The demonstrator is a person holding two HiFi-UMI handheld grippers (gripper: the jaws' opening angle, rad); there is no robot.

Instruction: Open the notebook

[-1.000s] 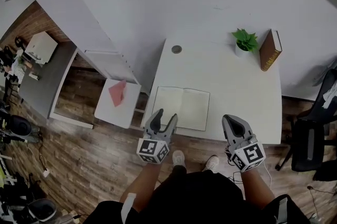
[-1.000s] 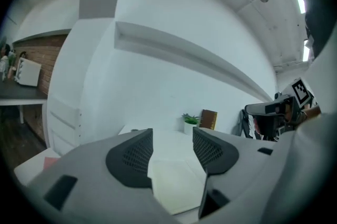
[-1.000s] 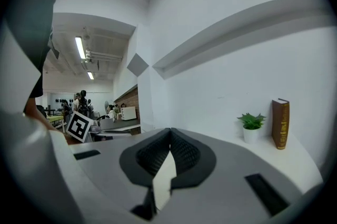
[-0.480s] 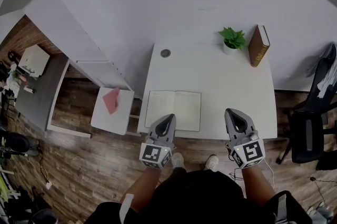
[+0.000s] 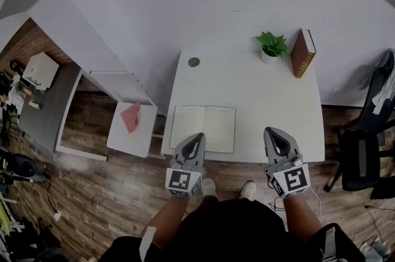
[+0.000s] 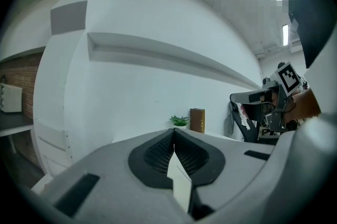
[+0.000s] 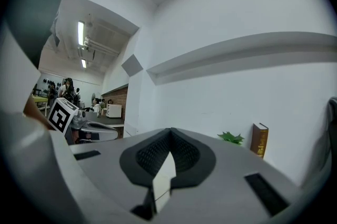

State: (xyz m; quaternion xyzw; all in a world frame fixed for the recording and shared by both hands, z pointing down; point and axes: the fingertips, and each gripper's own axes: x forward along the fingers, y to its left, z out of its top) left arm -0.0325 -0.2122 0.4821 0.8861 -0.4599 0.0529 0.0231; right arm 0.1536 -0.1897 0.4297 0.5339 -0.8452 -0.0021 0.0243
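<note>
The notebook [image 5: 203, 128] lies open, pale pages up, near the front edge of the white desk [image 5: 265, 94]. My left gripper [image 5: 197, 139] hovers over the notebook's lower edge with its jaws shut and nothing between them. My right gripper [image 5: 273, 132] is shut and empty too, over bare desk to the right of the notebook. In the left gripper view the left gripper [image 6: 174, 134] shows its dark pads pressed together; the right gripper view shows the same for the right gripper [image 7: 169, 133]. Both point level toward the wall.
A small potted plant [image 5: 271, 45] and an upright brown book [image 5: 302, 53] stand at the desk's back right. A round cable hole [image 5: 194, 61] is at the back left. A low white side table [image 5: 117, 131] with a red object [image 5: 131, 117] stands left; a black chair [image 5: 364, 162] stands right.
The left gripper's jaws were open a second ago and are now shut. Both grippers drew back a little toward the desk's front edge, then held still for the last half second.
</note>
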